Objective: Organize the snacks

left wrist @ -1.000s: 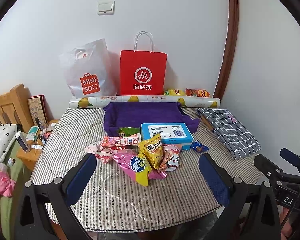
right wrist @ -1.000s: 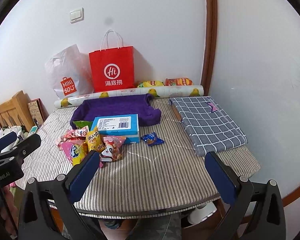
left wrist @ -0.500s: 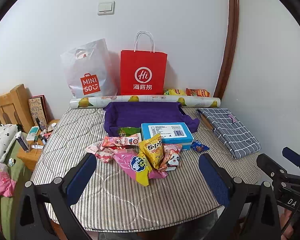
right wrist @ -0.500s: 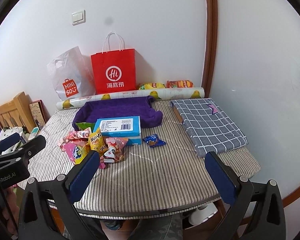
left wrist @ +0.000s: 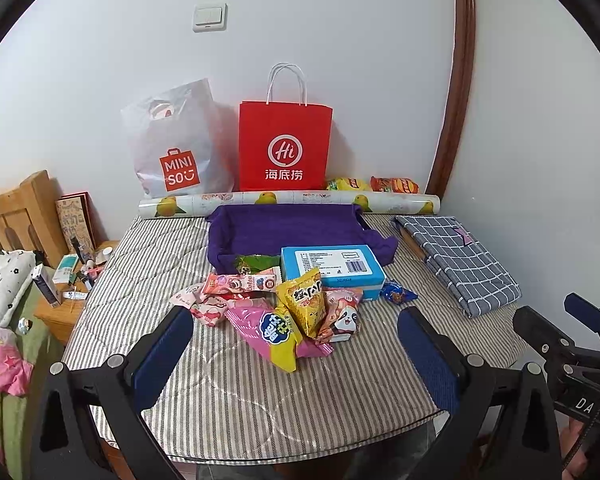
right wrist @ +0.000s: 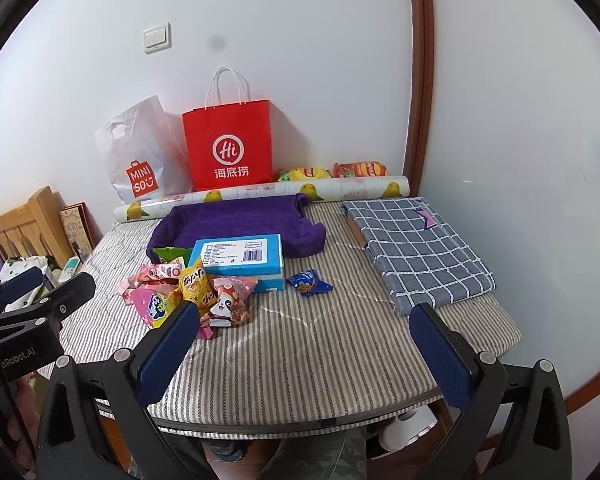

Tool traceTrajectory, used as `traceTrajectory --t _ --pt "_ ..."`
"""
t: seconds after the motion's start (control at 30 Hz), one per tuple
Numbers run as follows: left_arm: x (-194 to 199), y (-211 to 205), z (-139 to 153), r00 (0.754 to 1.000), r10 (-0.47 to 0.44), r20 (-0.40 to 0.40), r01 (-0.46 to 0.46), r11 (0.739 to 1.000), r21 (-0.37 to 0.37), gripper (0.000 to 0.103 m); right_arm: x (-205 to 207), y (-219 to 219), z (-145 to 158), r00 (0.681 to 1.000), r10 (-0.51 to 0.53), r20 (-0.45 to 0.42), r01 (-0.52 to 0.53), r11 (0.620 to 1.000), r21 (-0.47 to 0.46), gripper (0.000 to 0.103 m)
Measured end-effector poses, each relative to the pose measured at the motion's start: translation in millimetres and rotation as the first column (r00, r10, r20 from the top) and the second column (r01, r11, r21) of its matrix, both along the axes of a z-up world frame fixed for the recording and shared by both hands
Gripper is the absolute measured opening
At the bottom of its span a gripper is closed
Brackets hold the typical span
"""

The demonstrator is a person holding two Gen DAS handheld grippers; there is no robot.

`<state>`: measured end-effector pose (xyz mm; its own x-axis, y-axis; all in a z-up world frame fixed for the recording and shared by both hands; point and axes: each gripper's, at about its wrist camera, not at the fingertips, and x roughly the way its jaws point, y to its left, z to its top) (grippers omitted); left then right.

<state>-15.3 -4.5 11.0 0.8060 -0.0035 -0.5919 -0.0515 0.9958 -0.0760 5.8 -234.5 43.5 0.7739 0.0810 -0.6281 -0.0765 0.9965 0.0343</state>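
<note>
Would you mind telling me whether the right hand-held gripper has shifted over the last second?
Yes. In the left wrist view, the right hand-held gripper has dropped lower and drifted right, away from the grey checked cloth.

A striped table cover (left wrist: 236, 392) is spreading across the surface. At its twelve o'clock edge a red paper bag (left wrist: 285, 148) is standing upright against the white wall, with a white Miniso plastic bag (left wrist: 178, 148) leaning just beside it toward eleven o'clock. A roll of fruit-printed paper (left wrist: 288, 202) is lying across in front of both bags. At two o'clock a folded grey checked cloth (left wrist: 458, 258) is resting flat. A light switch (left wrist: 209, 17) is sitting high on the wall. Toward nine o'clock a wooden headboard (left wrist: 18, 216) is standing, and small toiletries (left wrist: 70, 274) are crowding a low stand beside it.
</note>
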Motion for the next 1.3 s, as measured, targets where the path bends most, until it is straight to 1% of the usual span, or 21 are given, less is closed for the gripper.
traceTrajectory --t 0.9,1.13,1.3 --pt "-0.1 -0.5 -0.1 1.0 0.005 -0.004 -0.005 1.0 0.006 0.103 -2.5 5.5 1.5 1.0 0.01 0.005 -0.01 1.0 0.007 0.103" --pt "2.4 -0.6 -0.9 1.0 0.002 -0.009 -0.002 1.0 0.0 0.103 -3.3 3.7 3.3 1.0 0.015 0.019 -0.015 1.0 0.014 0.103" --pt "9.2 1.1 -4.9 1.0 0.011 -0.013 -0.011 1.0 0.023 0.103 1.4 1.2 -0.6 1.0 0.021 0.014 -0.022 0.999 0.035 0.103"
